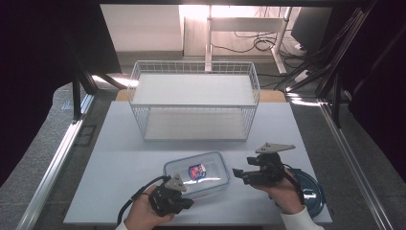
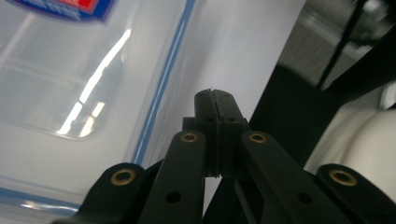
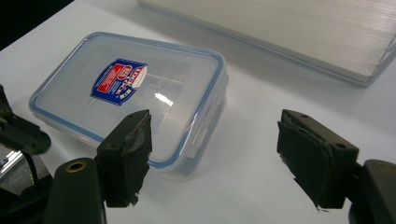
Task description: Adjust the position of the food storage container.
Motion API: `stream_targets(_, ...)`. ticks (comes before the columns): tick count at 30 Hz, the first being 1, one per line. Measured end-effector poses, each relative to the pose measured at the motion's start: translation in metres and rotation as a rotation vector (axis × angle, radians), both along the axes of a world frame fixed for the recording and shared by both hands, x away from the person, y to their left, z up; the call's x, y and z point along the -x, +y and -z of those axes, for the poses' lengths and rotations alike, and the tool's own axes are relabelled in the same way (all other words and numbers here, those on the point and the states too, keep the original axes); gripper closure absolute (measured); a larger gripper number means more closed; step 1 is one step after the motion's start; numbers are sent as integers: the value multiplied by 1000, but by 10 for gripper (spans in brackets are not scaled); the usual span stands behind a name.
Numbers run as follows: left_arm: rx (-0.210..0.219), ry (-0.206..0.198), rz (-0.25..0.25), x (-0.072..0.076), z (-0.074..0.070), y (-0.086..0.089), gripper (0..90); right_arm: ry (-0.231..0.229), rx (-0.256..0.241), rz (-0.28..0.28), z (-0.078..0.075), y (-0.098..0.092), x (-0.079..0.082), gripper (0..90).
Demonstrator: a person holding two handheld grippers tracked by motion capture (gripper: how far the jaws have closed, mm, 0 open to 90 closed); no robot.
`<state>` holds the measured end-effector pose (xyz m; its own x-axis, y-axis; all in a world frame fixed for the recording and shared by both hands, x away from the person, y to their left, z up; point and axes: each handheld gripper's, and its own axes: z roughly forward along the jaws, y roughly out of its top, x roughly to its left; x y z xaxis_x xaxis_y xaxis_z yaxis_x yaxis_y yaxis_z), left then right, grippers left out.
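A clear plastic food box (image 1: 197, 173) with a blue-sealed lid and a red and blue label lies on the white table (image 1: 119, 158), front middle. My left gripper (image 1: 188, 203) is shut at the box's near left corner; in the left gripper view its jaws (image 2: 215, 99) press together just beside the box rim (image 2: 161, 88), with nothing visible between them. My right gripper (image 1: 238, 175) is open to the right of the box. In the right gripper view its pads (image 3: 132, 140) stand wide apart, and the box (image 3: 130, 93) lies ahead and left of the gap.
A white wire basket rack (image 1: 194, 98) with two shelf boards stands at the back of the table; its lower board (image 3: 303, 32) is close beyond the box. A dark blue round lid (image 1: 313, 190) lies under my right hand near the table's right front corner.
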<state>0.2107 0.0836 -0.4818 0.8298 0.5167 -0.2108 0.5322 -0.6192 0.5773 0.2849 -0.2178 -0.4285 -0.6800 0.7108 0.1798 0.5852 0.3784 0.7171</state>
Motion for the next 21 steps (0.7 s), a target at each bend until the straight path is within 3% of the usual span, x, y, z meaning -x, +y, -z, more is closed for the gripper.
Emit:
stream_targets(4,-49,-9,-14,-1,6,-3,900,-1,-1,10,0,-2,-1,259)
stream_targets(11,-46,6,-29,-6,10,2,900,-1,4,15,2,-2,-1,258)
stream_targets(12,-50,1,-58,-9,11,6,900,2,5,15,2,-2,-1,258)
stream_targets(18,-48,-7,-119,-17,13,19,900,1,7,8,3,0,-1,256)
stream_targets(21,-48,-4,-128,-19,13,21,900,0,9,5,4,1,-1,256)
